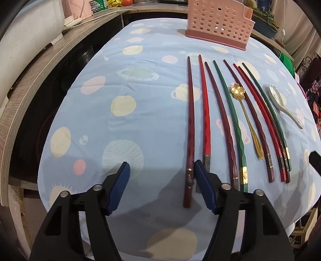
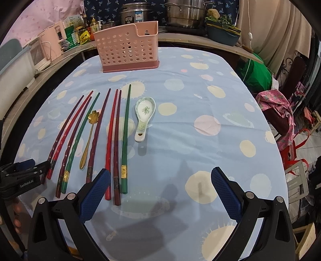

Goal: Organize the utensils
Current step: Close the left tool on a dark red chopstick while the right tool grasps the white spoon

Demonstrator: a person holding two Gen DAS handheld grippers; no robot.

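Several chopsticks in dark red, bright red and green lie side by side on the blue cloth, with a gold flower-shaped spoon (image 1: 238, 92) (image 2: 93, 117) among them and a white ceramic spoon (image 1: 280, 100) (image 2: 144, 112) to their right. My left gripper (image 1: 160, 170) is open low over the cloth; the leftmost dark red chopstick (image 1: 190, 120) lies between its fingers, just inside the right finger. My right gripper (image 2: 160, 178) is open and empty, right of the chopstick ends. A pink perforated utensil holder (image 1: 218, 22) (image 2: 128, 48) stands at the table's far side.
A wooden counter (image 1: 40, 66) runs along the left with appliances on it. Pots (image 2: 186, 12) and a rice cooker (image 2: 136, 14) stand behind the holder. A chair with pink cloth (image 2: 280, 108) and a green bag (image 2: 256, 74) are to the right.
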